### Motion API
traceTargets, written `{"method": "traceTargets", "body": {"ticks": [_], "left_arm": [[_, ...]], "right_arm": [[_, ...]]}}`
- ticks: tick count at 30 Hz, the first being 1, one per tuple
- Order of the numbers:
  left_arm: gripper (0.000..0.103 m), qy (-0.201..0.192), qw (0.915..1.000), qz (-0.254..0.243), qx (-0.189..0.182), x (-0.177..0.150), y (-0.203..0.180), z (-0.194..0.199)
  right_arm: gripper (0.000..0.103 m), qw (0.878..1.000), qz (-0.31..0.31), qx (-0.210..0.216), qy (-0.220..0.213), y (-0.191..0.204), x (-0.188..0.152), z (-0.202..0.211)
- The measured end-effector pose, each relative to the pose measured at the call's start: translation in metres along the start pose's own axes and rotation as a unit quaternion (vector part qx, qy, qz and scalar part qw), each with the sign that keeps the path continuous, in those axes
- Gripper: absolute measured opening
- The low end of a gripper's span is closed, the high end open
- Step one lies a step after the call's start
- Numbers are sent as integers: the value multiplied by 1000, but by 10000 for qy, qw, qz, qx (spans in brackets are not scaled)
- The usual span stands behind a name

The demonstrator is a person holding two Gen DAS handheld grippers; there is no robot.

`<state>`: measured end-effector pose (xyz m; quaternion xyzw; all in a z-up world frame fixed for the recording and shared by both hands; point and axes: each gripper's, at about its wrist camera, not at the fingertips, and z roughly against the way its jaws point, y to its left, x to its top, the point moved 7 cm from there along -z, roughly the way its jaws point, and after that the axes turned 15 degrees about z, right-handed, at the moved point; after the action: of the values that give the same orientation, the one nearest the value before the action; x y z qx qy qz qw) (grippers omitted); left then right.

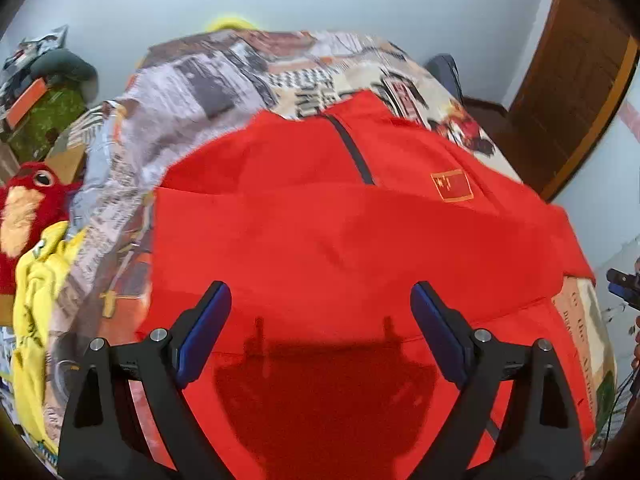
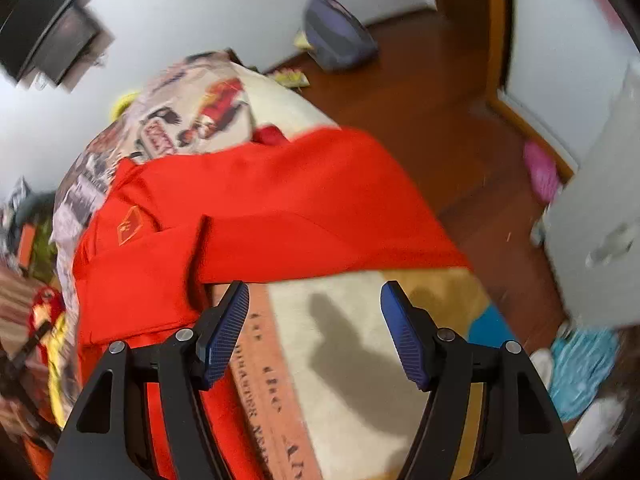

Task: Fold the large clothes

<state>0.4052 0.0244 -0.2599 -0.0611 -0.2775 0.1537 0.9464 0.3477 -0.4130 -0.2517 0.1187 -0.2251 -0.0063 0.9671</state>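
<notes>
**Handling the Red Jacket: Material and Grasp Points**

We work on a bed (image 1: 208, 80) covered by a printed bedspread. The red jacket (image 1: 320, 232) lies spread across it, front up, its dark zipper (image 1: 352, 148) running down from the collar and a small flag patch (image 1: 452, 186) on the chest. In the right wrist view, one sleeve (image 2: 320, 216) lies across the body toward the bed edge nearest the wooden floor (image 2: 460, 128).

We judge the jacket to be light, soft and smooth. It shows shallow wrinkles and drapes flat, so it should fold without resistance but may slide on itself and on the bedspread. It is not fragile. A single layer will sag when lifted, so we advise pinching at reinforced lines: the hem, a shoulder seam or a cuff.

The left hand-held gripper (image 1: 320, 320) hovers over the lower body of the jacket with its jaws spread wide, holding nothing. The right hand-held gripper (image 2: 314, 328) is likewise wide and empty, over bare bedspread just beside the jacket's edge.

We recommend that each gripper take one hem corner, gathering both layers.

Beside the bed lie a yellow garment (image 1: 36, 288) and a red plush toy (image 1: 28, 208).
</notes>
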Motion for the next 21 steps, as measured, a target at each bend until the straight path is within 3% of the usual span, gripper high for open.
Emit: {"method": "traceTargets", "body": {"ticks": [7,14,18,20,21], "left_arm": [[91,283,9996,-74,-9,-8,-14,-39],[91,422,9991,-8,89,-11,-9,-65],[91,519,9985,54,164,-16,1,-77],[91,523,9985,79,140,-19,5,-77],[91,521,9985,95,123,-20,7,-76]], "right_arm": [[67,9943,-982,418,47,-26,2,-38],[64,9910,-1286,-54,-366,-42,21,-48],[48,9867,-1422,-597,-511,-49,32,-50],[32,9851,-1353,-844,-640,-46,43,-46],[29,9850,-1238,-972,-714,-43,48,-42]]}}
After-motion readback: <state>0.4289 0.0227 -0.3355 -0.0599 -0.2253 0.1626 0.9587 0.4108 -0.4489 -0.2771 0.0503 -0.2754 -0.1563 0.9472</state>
